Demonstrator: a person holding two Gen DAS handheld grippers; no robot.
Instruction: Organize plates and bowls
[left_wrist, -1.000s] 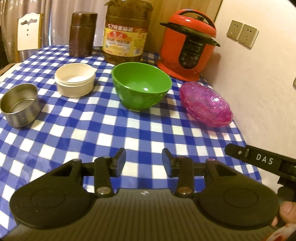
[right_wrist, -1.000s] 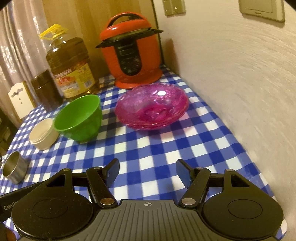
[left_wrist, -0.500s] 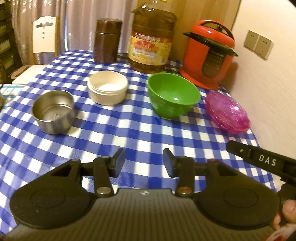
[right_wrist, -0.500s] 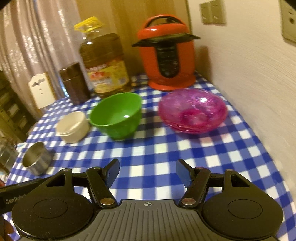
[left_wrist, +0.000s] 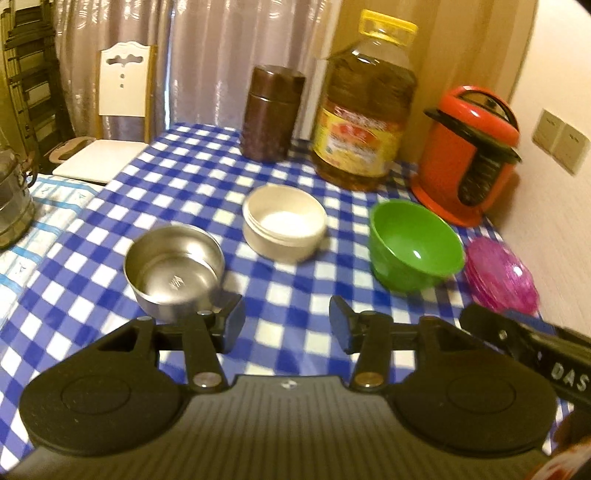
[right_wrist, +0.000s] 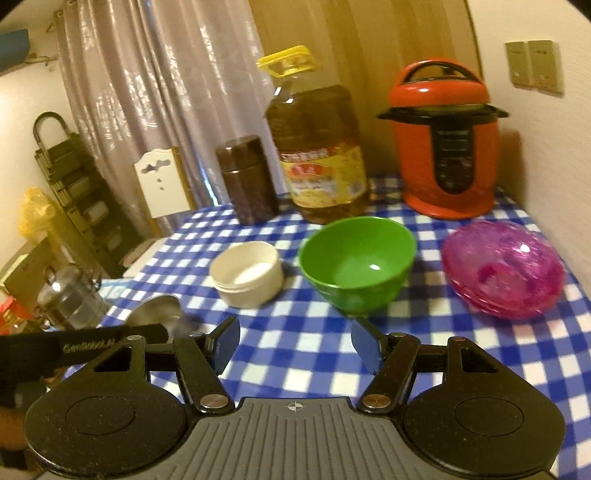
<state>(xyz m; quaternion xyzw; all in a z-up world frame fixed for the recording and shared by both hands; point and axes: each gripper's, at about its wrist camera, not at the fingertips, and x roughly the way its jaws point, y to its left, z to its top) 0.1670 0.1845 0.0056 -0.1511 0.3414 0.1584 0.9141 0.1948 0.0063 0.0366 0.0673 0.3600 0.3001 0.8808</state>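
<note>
I am opening my left fingers over the tabletop, nothing between them, right fingers spread empty, judging the steel bowl just beyond light, stiff, slippery, best pinched at its rim

Pale curtains hang behind a white chair, cream wall at right, under warm light.

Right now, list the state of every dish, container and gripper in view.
Steel bowl: upright, empty.
Cream bowl: upright, empty.
Green bowl: upright, empty.
Pink dish: upright, beside the wall.
Oil bottle: capped.
Brown jar: lid on.
Red cooker: lid shut.
Left gripper: opening, empty.
Right gripper: open, empty.
</note>
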